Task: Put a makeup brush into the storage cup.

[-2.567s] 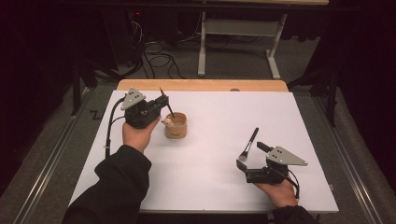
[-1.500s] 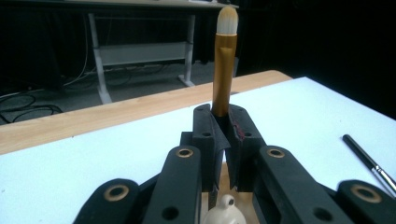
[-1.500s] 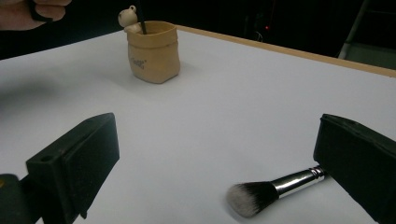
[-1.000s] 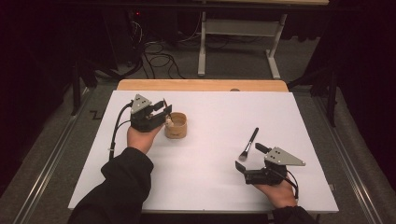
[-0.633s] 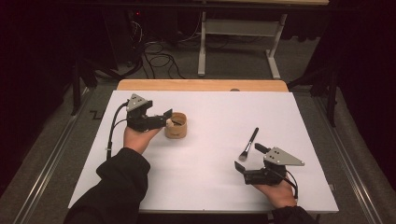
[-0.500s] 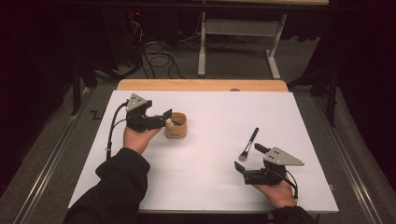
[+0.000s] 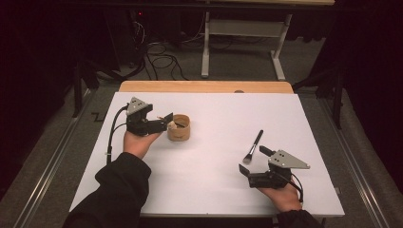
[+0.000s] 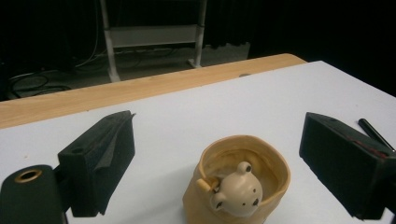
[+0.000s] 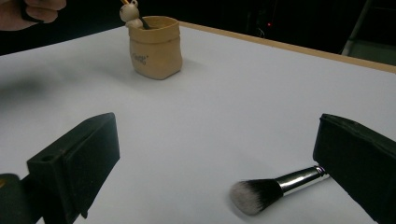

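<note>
Both grippers gape wide — right gripper (image 7: pixel 255 160) nearest the brush (image 7: pixel 253 146), handle (image 9: pixel 303 177) pointing away past one jaw.

white sheet (image 7: pixel 214 142) – covers wooden table (image 7: pixel 204 86) | grey-legged desk frame (image 7: pixel 247 33) – behind, on carpet | cables (image 7: pixel 161 57)
</note>
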`<state>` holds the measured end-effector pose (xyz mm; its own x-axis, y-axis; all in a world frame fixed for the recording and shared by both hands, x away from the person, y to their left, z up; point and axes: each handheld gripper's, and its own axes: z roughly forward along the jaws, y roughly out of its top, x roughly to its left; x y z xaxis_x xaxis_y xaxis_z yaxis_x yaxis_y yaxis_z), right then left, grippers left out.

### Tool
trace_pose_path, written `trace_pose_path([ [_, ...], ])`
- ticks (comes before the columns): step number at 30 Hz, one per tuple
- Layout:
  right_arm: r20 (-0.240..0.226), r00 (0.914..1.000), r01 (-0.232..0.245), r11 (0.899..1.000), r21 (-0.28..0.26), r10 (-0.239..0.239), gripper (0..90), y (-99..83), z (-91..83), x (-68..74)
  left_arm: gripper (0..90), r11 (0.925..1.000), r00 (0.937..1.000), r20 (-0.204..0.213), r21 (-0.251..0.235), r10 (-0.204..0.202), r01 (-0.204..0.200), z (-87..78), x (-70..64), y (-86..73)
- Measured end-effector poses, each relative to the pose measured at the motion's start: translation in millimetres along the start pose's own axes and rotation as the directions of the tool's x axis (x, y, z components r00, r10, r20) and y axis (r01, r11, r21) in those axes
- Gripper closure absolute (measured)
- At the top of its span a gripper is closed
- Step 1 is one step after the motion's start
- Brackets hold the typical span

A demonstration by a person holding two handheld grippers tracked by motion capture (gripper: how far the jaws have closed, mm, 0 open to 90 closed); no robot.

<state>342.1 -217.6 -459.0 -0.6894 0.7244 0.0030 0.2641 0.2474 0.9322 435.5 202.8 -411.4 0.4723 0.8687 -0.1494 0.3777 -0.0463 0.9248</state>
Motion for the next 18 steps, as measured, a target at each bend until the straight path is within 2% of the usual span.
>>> trace_pose_path([
  [10, 0.001, 1.0, 0.001, 1.0, 0.0, -0.001, 1.1, 0.1, 0.0, 0.1, 10.9, 0.9999, 0.9999, -0.004, 0.001, -0.011, 0.011, -13.8, 2.2, -5.8],
  [18, 0.003, 1.0, 0.001, 1.0, 0.0, -0.001, 1.1, 0.0, -0.1, -0.1, 10.5, 1.0, 0.9999, -0.01, 0.001, -0.003, 0.003, -26.7, -0.9, -14.9],
])
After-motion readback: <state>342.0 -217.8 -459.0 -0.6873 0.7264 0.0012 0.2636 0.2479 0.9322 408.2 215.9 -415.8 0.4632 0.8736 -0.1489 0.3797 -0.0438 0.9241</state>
